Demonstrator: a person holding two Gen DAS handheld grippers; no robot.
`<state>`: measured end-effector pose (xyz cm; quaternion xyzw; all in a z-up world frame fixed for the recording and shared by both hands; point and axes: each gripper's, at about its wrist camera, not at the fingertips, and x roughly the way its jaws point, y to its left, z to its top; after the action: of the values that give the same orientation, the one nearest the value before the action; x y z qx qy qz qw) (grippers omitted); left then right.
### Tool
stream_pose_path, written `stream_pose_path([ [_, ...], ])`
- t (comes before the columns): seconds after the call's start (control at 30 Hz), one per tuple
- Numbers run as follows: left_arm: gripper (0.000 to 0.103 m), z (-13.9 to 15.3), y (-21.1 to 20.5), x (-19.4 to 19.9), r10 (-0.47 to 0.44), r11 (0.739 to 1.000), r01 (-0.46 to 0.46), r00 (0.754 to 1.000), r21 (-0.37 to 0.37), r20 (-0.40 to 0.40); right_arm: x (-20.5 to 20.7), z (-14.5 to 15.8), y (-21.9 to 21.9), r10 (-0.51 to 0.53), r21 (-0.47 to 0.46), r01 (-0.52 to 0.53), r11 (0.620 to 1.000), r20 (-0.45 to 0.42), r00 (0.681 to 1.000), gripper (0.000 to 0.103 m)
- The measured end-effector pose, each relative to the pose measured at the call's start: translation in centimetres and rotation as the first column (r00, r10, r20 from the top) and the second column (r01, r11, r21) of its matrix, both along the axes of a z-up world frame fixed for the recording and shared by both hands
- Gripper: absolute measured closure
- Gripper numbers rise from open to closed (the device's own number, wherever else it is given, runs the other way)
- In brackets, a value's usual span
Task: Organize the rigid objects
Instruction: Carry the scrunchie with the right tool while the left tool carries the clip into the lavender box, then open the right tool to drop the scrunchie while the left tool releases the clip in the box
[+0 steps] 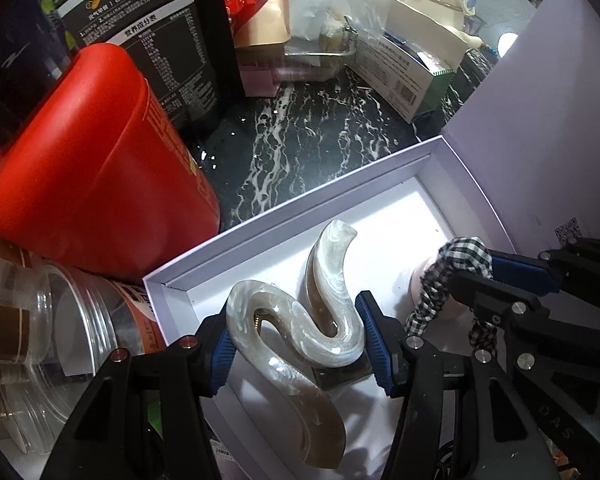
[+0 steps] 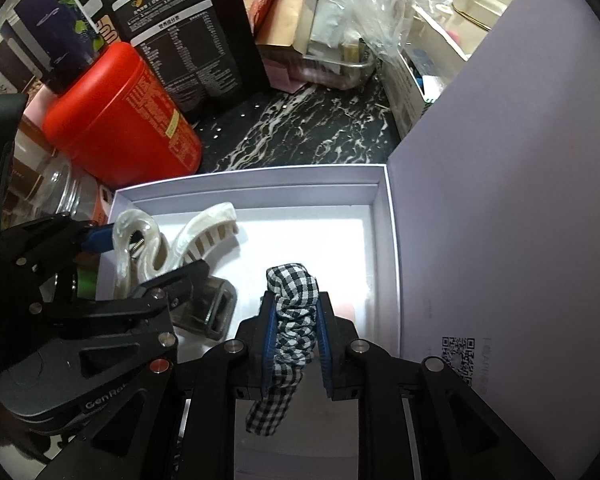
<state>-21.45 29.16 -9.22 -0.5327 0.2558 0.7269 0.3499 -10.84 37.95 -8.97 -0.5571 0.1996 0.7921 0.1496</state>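
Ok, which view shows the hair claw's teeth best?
Right wrist view: the hair claw lies side-on there, its teeth showing above the left gripper. The left wrist view shows only its curved pearly back between that gripper's pads, teeth hidden.

Both wrist cameras look steeply down along their own fingers, close over the open white box [image 1: 228,240] [image 2: 244,184] on the marbled desk [image 1: 300,136] [image 2: 300,128]. The two views share the box, the red canister [image 1: 96,168] [image 2: 120,116] and the clutter behind, and each catches the other gripper at its edge.
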Motion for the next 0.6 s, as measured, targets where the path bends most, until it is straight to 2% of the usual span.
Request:
stream_pose_path([
  [0.07,0.048,0.0,0.1,-0.1,0.008,1.000,-0.008,1.000,-0.003,-0.011,0.1,0.0,0.0,-0.003,0.003,0.003,1.000,0.004,1.000,0.082],
  [0.13,0.048,0.0,0.1,0.0,0.006,1.000,-0.007,1.000,-0.007,-0.022,0.2,0.0,-0.1,-0.007,0.016,0.007,1.000,0.015,1.000,0.074],
  [0.3,0.048,0.1,-0.3,0.0,0.013,1.000,-0.014,0.999,-0.019,-0.037,0.3,0.0,-0.8,0.009,0.022,-0.009,1.000,0.029,1.000,0.062],
  [0.47,0.047,0.2,-0.8,0.3,0.016,0.999,-0.017,1.000,-0.041,-0.023,0.9,0.3,-1.4,0.017,0.030,-0.018,0.999,0.035,0.999,0.056],
  [0.6,0.041,0.9,-1.3,0.8,0.018,0.999,-0.020,0.999,-0.042,-0.049,1.6,0.7,-1.8,0.012,0.026,-0.012,1.000,0.032,0.999,0.051],
])
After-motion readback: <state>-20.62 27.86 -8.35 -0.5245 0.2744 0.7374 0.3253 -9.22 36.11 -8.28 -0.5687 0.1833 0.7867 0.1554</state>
